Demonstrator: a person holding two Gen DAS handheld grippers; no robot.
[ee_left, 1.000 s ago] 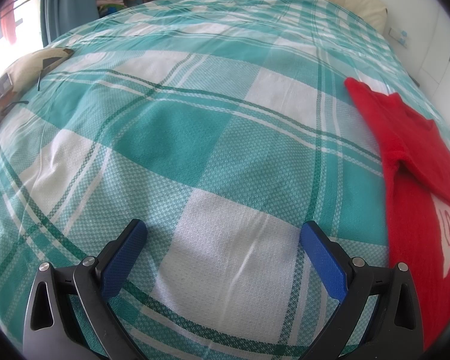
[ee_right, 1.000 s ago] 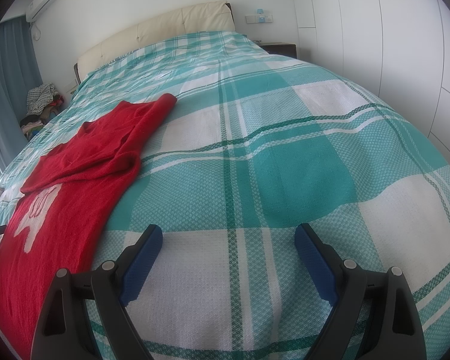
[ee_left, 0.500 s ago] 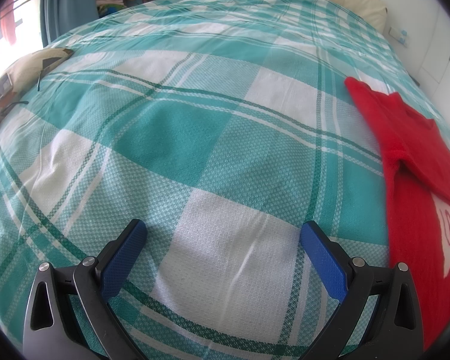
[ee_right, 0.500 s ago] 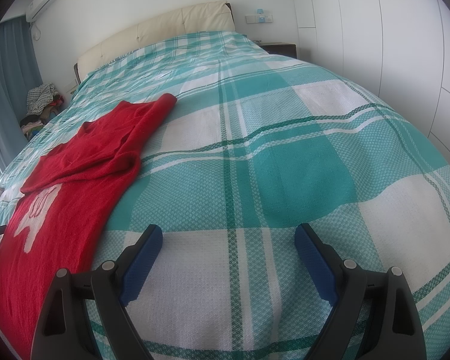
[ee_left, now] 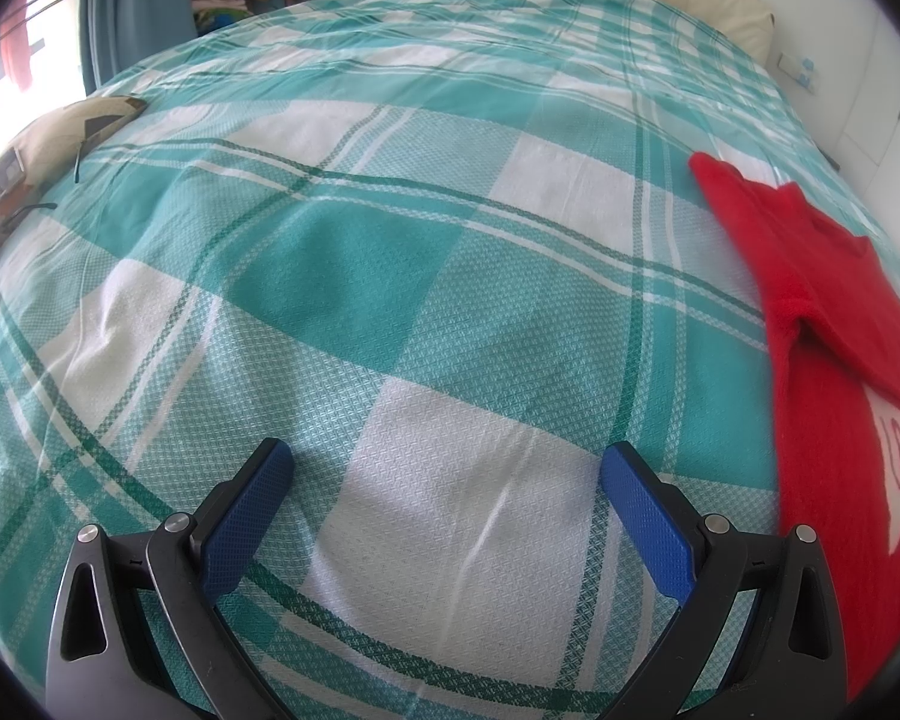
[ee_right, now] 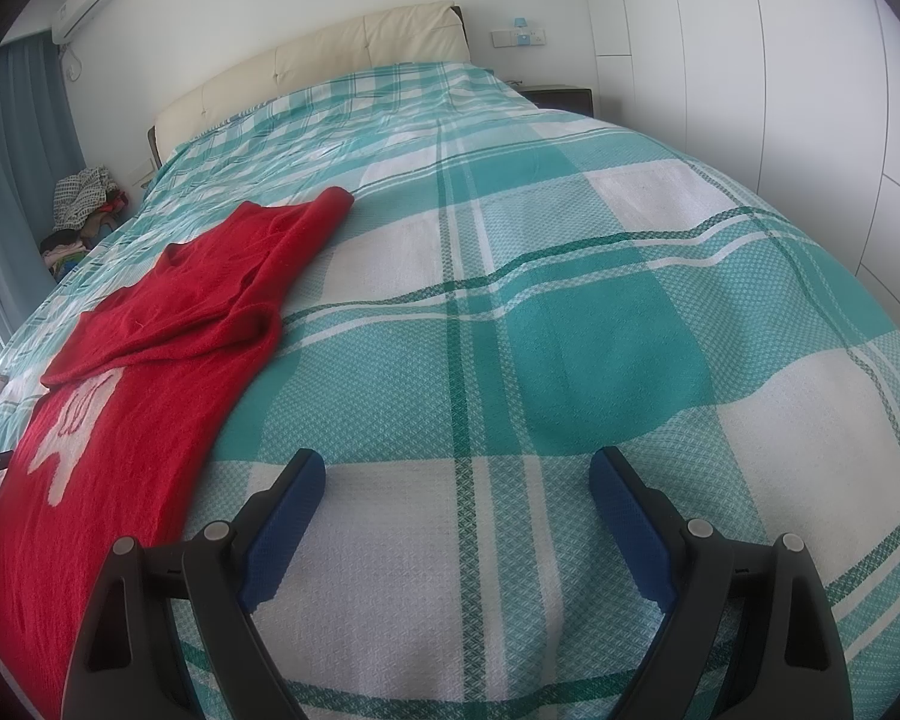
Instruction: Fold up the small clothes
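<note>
Sweater (ee_right: 150,360), red knit with a white motif, spread flat on the plaid bedspread (ee_right: 570,330), one sleeve already folded across the chest. Lies right of the left gripper (ee_left: 447,468) and left of the right gripper (ee_right: 456,468). Both spread wide, holding nothing, hovering over bare bedspread beside the sweater. Probably soft, light and limp, fuzzy enough not to slip; likely to sag and stretch if lifted by one point. Best pinched at hem corners or shoulder edges.
</note>
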